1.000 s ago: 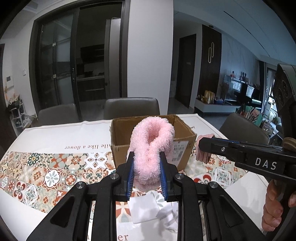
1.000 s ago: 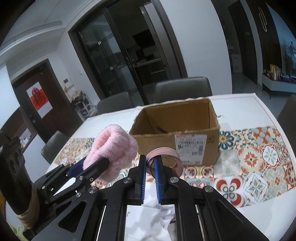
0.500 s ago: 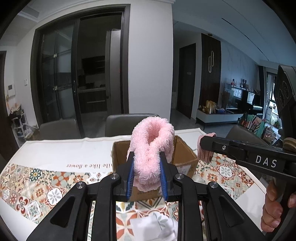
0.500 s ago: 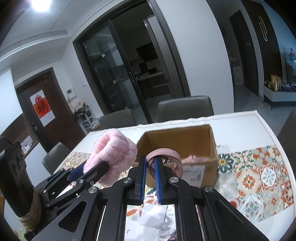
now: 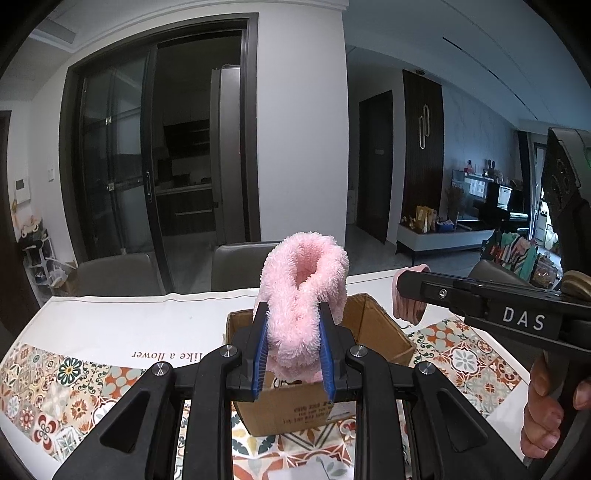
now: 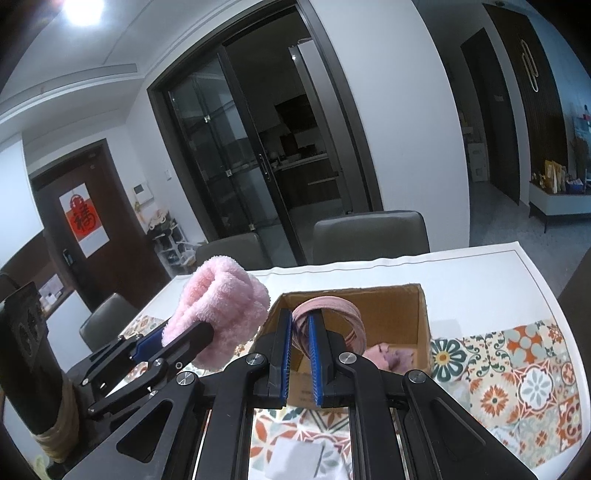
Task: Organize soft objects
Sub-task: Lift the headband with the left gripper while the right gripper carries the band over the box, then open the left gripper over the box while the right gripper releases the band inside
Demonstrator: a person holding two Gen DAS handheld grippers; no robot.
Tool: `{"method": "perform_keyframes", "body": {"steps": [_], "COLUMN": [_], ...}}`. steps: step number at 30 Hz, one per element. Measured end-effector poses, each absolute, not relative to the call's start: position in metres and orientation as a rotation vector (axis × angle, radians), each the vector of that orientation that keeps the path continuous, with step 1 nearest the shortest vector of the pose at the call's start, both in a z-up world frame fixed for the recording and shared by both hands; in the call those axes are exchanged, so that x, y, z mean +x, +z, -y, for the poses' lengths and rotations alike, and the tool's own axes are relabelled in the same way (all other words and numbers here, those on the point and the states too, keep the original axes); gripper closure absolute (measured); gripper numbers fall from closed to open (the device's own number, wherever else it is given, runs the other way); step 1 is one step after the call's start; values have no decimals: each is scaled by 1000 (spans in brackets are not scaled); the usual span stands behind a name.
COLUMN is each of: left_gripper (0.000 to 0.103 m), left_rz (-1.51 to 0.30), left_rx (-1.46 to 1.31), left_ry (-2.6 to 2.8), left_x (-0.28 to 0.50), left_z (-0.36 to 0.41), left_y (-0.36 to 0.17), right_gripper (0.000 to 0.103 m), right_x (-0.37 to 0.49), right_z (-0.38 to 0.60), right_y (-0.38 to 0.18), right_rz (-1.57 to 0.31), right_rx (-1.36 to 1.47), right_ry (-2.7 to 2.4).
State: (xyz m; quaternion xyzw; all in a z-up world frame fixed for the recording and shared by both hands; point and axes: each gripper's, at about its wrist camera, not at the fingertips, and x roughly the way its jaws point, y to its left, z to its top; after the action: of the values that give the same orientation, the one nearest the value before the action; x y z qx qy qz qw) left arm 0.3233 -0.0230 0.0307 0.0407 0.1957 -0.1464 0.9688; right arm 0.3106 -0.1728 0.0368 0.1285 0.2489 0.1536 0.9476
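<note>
So, we've got left tongs (image 5: pixel 293 350) clamped on fluffy pink band (image 5: pixel 303 291), right tongs (image 6: pixel 300 354) pinching thin pink band (image 6: pixel 332 317), both above box (image 6: pixel 421 325) on counter (image 6: pixel 480 273). Light, squashy, non-slip; mid-loop pinch suffices.

Indoor light, fairly dim and cool. Ceiling lamp (image 6: pixel 82 8) flares w/ glare top left in right wrist view. Glass doors (image 5: pixel 155 177) dark behind. Strong fisheye bend & black vignette at edges. Both views sharp, shadows soft.
</note>
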Motion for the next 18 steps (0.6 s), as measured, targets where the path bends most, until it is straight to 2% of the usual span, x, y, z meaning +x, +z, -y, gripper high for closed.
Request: {"method": "perform_keyframes", "body": {"steps": [18], "left_gripper": [78], "left_rz": [-506], "left_rx": [88], "left_ry": [-294], "left_x": [388], "left_z": [37], "left_y": [-4], "right_gripper": [92], "right_x": [383], "right_z": [178], "right_y": [3], "right_rz": [-622], "right_rx": [246], "right_ry": [304]}}
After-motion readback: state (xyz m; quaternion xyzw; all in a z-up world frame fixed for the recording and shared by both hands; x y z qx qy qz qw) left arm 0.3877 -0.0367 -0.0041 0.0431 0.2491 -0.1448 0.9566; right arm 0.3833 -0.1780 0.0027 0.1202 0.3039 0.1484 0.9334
